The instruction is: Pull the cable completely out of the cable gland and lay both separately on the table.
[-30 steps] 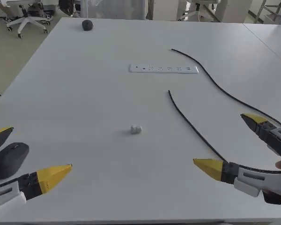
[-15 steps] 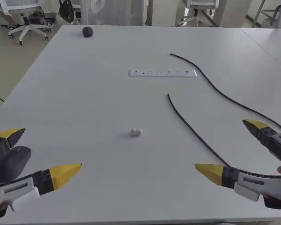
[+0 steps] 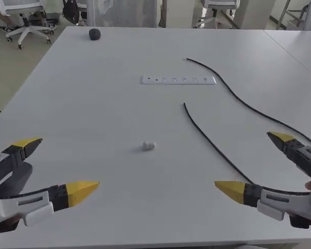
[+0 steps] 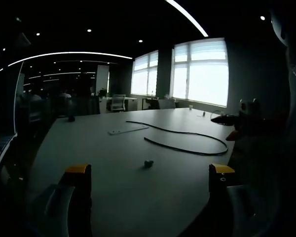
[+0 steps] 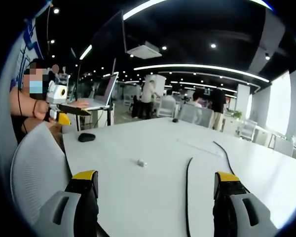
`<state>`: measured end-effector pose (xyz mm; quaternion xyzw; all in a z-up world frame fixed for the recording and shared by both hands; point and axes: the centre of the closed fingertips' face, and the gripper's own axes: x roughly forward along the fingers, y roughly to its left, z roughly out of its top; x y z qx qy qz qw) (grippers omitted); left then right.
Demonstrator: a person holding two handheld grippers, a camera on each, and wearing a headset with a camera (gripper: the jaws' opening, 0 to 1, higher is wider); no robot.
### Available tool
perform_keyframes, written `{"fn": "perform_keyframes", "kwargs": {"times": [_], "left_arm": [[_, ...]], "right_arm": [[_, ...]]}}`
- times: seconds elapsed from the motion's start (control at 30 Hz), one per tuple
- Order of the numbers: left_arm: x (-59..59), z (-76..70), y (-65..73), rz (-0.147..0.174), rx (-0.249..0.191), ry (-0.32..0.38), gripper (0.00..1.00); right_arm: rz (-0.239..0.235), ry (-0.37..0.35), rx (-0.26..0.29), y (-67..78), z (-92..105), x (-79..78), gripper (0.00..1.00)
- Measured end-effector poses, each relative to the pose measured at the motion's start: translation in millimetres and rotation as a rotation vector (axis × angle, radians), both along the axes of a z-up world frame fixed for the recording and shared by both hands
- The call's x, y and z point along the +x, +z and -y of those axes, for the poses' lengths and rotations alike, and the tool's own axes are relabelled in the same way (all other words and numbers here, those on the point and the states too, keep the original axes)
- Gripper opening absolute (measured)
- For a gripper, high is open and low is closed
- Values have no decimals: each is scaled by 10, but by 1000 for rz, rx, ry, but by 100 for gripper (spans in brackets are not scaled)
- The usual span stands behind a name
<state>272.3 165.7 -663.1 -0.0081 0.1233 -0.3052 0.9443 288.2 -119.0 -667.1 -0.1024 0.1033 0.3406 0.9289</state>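
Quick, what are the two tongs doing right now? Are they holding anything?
Left tongs: open, holding nothing.
Right tongs: open, holding nothing.

left gripper (image 4: 149,170): jaws wide apart | cable gland (image 4: 148,163) on table (image 4: 113,197) ahead | cable (image 4: 177,147) beyond, apart

Cable gland (image 3: 149,146), perhaps; too small

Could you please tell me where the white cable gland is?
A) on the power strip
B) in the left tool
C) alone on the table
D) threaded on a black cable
C: the cable gland lies alone on the table, bare surface between it and the nearer black cable.
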Motion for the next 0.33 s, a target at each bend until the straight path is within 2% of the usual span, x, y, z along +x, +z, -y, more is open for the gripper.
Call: {"fn": "perform_keyframes", "kwargs": {"times": [0.23, 0.3, 0.33], "left_arm": [[79, 68, -78, -32, 1, -22, 99], [100, 71, -92, -30, 3, -24, 99], [105, 78, -110, -42, -2, -26, 99]], "right_arm": [[-19, -15, -15, -78, 91, 52, 99], [-20, -23, -19, -84, 104, 76, 99], [-22, -20, -20, -89, 102, 81, 99]]}}
